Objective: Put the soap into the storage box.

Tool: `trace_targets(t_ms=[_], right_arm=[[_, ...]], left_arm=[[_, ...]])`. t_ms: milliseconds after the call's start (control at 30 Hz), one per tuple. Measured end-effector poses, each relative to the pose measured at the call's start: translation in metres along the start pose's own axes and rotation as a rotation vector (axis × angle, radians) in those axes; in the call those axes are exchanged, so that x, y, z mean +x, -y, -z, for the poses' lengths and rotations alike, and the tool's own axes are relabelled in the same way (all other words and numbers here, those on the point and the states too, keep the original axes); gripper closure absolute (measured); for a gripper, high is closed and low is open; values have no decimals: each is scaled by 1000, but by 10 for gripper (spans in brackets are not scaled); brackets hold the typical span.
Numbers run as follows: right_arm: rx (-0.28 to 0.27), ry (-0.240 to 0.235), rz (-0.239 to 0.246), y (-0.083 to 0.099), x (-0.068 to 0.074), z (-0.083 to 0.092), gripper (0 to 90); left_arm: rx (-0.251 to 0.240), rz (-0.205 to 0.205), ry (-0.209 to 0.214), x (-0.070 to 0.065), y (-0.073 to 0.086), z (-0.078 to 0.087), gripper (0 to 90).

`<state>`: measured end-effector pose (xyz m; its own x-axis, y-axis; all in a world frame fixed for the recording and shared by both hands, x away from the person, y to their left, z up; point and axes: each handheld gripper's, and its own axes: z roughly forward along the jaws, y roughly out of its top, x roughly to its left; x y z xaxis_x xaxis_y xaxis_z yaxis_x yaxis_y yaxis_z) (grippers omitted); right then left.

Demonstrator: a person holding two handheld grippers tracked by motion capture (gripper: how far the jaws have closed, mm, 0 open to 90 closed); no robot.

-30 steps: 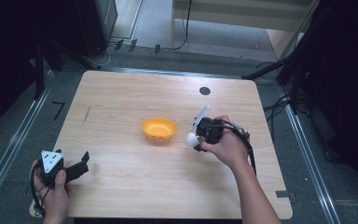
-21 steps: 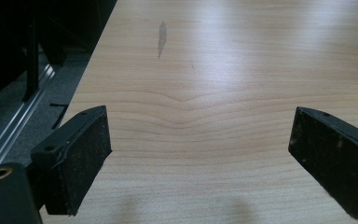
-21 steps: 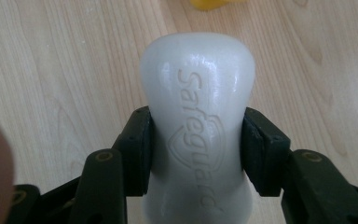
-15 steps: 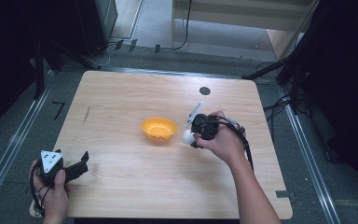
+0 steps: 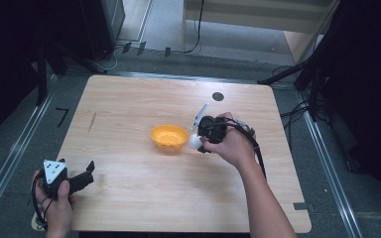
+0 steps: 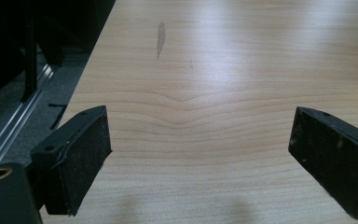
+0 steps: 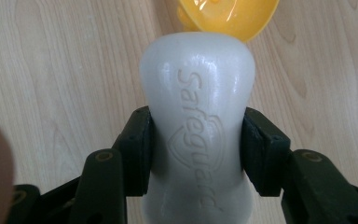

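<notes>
- Clamped across the waist of a white soap bar (image 7: 196, 135) by the right gripper (image 7: 196, 149), jaws pressed on both narrow sides; embossed lettering facing the camera.
- Held just at 3 o'clock of the orange bowl (image 5: 169, 137), near table centre, probably for dropping in.
- Smooth, waxy, rounded bar; glossy thin-walled plastic bowl; pale wood-grain table (image 5: 129, 114).
- Spread wide and empty, the left gripper (image 6: 200, 154), parked at 7 o'clock near the table edge; resting or hovering, hard to tell.
</notes>
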<state>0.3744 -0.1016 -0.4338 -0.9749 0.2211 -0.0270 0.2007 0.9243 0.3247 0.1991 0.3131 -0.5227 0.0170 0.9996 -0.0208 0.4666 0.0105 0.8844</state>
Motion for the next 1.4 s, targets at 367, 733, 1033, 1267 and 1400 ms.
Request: trace_targets(t_ms=[367,733,1033,1267,1400], right_arm=[[14,0,23,-12,-4,-2,506],[12,-8,34,-25,-8,-3,506],[5,-16,44,-37,-11,-6,506],[11,-20,71,-47,-10,-10,506],[8,-21,82,-53,-11,-13,506]], left_arm=[[-1,2,1,0,0,0,57],[-1,1,3,0,0,0,57],[0,-1,7,0,0,0,57],[3,-2,6,0,0,0,57],[2,-2,6,0,0,0,57]])
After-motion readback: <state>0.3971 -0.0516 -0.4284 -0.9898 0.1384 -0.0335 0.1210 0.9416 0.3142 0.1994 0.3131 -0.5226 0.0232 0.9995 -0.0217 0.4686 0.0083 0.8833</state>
